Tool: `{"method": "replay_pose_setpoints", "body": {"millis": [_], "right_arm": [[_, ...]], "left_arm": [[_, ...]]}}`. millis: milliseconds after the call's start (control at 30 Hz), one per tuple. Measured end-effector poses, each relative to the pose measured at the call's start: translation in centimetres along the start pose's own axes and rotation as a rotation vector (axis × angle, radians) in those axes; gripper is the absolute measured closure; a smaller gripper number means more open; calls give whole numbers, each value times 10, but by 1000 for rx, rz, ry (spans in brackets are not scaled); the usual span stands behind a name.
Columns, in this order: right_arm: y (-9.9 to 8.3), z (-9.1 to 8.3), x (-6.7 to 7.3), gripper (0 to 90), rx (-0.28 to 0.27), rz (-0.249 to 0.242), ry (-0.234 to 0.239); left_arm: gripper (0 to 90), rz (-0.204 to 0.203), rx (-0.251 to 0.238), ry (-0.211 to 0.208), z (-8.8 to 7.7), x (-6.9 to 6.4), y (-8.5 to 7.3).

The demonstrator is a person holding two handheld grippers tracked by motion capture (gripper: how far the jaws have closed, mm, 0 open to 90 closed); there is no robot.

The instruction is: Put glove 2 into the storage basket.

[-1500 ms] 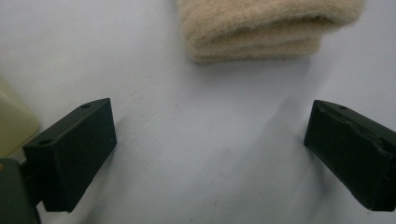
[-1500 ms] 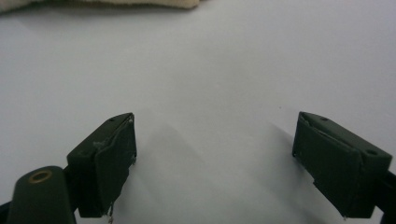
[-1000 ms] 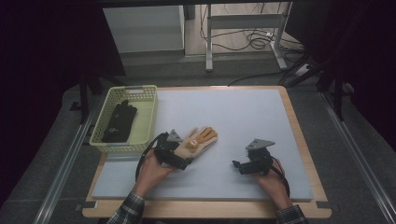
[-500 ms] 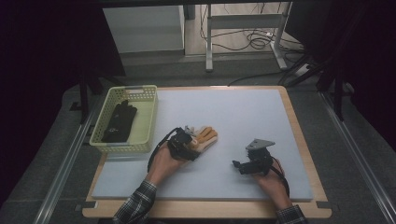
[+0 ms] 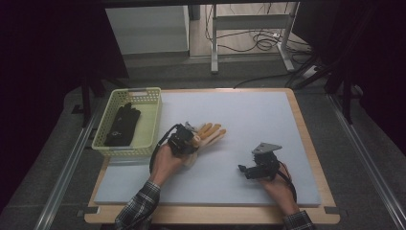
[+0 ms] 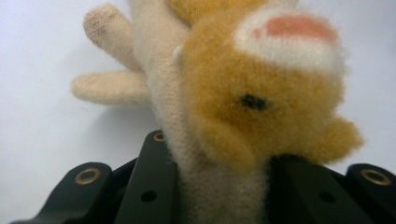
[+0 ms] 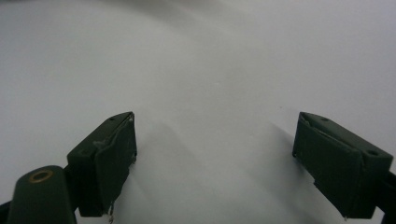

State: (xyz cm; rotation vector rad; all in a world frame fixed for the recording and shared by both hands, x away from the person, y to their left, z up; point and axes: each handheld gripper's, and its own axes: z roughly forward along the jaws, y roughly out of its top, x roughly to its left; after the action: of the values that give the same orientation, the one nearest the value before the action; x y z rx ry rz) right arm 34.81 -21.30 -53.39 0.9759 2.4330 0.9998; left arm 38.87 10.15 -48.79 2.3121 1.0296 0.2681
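Note:
A beige knitted glove (image 5: 211,131) with a fuzzy orange animal face (image 6: 261,88) lies near the middle of the pale mat (image 5: 253,112), fingers pointing right. My left gripper (image 5: 186,142) is at its cuff end. In the left gripper view the cuff (image 6: 219,196) sits pinched between the two black jaws, so this gripper (image 6: 224,186) is shut on the glove. My right gripper (image 5: 243,169) rests low on the mat at the front right, pointing left. Its jaws (image 7: 215,158) stand wide apart with only bare mat between them.
A pale green basket (image 5: 155,120) stands at the mat's left edge with a black glove (image 5: 122,124) lying inside. The wooden table rim (image 5: 306,139) frames the mat. Beyond the far edge are a desk frame and cables on the floor.
My left gripper has moved forward and a little right onto the glove's cuff, and the glove has shifted slightly away. The right gripper has stayed put.

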Motion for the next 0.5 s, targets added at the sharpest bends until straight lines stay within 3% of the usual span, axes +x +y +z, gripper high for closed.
{"method": "replay_pose_setpoints", "body": {"millis": [267,367,400,433,467,500], "right_arm": [[0,0,0,133,-1,1,1],[0,0,0,133,-1,-2,0],[0,0,0,133,-1,-2,0],[0,0,0,133,-1,-2,0],[0,0,0,133,-1,-2,0],[0,0,0,133,-2,0,1]], "left_arm": [[748,-22,-60,50,-48,20,18],[747,-63,-71,103,-70,36,22],[747,-80,-70,120,-77,44,22],[745,-114,-67,166,-90,59,21],[745,-114,-67,166,-90,59,21],[745,-152,-71,191,-98,71,18]]}}
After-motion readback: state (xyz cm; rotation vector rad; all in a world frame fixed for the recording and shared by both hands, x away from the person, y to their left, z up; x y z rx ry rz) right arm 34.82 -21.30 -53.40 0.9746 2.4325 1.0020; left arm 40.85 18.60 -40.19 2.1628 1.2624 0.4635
